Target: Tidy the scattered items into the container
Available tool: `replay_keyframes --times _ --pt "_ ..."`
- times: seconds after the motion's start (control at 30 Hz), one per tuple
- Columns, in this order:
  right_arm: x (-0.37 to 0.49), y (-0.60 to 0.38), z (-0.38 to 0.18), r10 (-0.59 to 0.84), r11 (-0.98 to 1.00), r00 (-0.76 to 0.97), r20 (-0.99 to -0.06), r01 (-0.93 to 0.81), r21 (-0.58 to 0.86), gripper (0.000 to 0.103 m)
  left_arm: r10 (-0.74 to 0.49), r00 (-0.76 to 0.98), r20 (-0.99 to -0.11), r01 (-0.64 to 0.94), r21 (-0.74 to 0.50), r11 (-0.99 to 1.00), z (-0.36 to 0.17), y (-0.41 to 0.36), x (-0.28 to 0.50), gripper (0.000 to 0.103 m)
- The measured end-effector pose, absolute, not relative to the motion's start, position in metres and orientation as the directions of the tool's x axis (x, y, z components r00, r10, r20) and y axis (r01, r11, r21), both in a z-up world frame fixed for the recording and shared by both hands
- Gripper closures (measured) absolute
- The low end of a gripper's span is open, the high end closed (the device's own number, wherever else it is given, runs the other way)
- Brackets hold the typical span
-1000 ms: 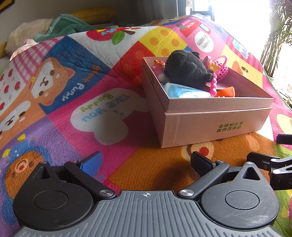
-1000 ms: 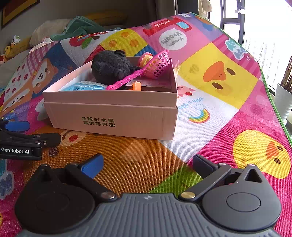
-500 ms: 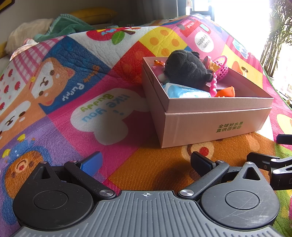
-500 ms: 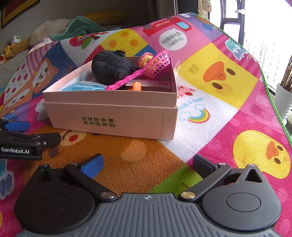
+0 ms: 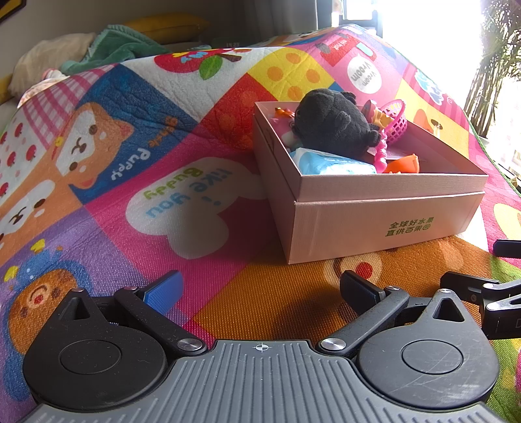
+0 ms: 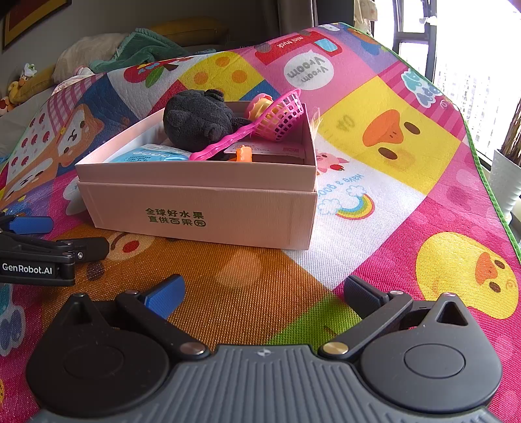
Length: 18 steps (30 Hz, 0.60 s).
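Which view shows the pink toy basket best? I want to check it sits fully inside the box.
The right wrist view: the pink toy basket shows its whole mesh bowl and long handle, leaning on the box's far rim. The left wrist view shows only part of it behind the black plush toy.

1. A colourful quilted play mat [image 6: 374, 156] printed with cartoon ducks, bears and speech bubbles covers the whole foreground.
2. At 11 o'clock beyond the mat, a crumpled green towel [image 6: 143, 48] lies beside a cream cushion [image 5: 49, 61] and a yellow pillow [image 6: 192, 29].
3. At 1 o'clock, a dark-framed window [image 6: 433, 48] lets in glaring daylight.
4. At 3 o'clock stands a white ribbed plant pot [image 6: 504, 185].
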State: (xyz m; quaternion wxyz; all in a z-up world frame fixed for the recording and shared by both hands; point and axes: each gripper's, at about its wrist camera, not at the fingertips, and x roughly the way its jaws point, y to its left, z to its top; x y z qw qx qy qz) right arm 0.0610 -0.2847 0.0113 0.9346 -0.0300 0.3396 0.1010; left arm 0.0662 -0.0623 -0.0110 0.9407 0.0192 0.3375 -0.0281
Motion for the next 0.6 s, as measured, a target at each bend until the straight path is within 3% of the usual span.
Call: replay_keyframes --times 0.37,0.6 --pt "0.060 -0.284 0.011 0.169 0.978 0.749 -0.641 -0.209 0.014 0.000 -0.043 0.770 -0.636 0.068 0.015 0.998 -0.011 -0.063 0.066 0.000" --pt "0.060 -0.284 0.011 0.167 0.978 0.749 -0.641 -0.209 0.011 0.000 -0.041 0.728 -0.685 0.070 0.014 0.997 -0.006 -0.066 0.047 0.000"
